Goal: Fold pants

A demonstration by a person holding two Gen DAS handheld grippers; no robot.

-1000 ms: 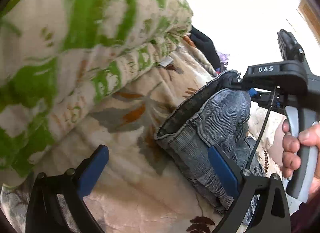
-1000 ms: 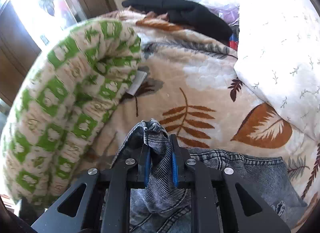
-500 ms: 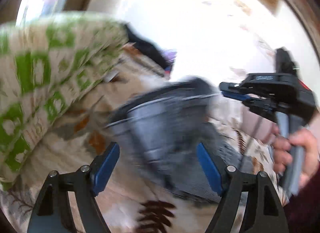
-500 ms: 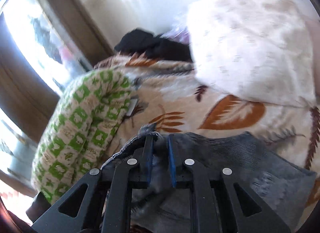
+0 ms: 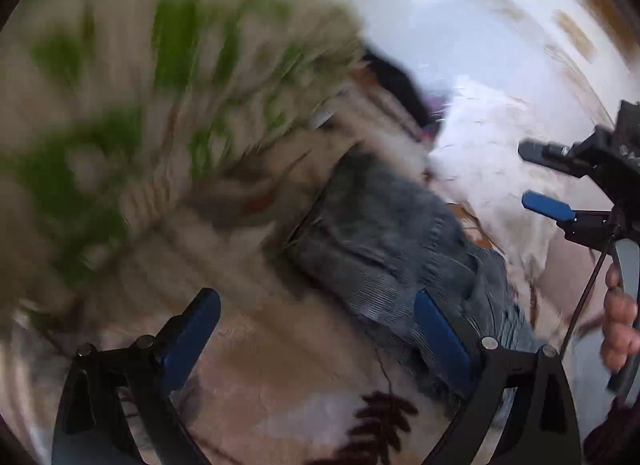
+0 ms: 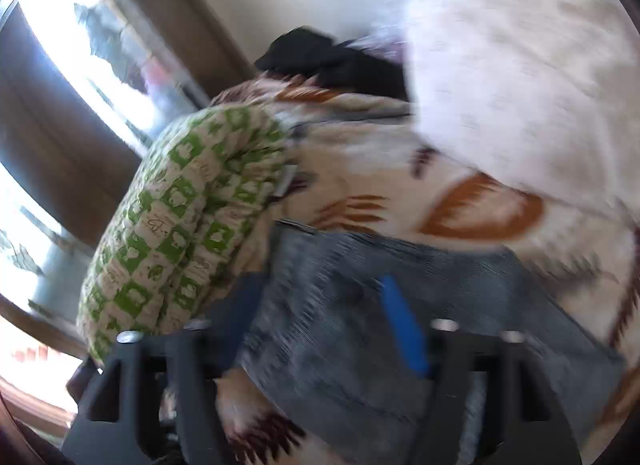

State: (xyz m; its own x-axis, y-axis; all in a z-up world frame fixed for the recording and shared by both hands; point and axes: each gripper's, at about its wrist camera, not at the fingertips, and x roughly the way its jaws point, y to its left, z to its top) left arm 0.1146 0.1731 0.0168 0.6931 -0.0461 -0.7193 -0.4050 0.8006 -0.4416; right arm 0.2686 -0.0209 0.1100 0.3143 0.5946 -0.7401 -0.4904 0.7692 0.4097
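Lying folded at centre right of the left view, the jeans (image 5: 400, 241) rested on the bedspread (image 5: 256, 377); the left gripper (image 5: 316, 329) was opening wide, empty. In the right view, the right gripper (image 6: 324, 317) was opening above the denim, apparently releasing it.

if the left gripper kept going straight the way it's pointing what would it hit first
Probably the leaf-print bedspread, which fills the gap ahead of the left gripper as its jaws open with nothing between them. The folded jeans lie just to the right of that line. The picture is blurred, so depth is uncertain.
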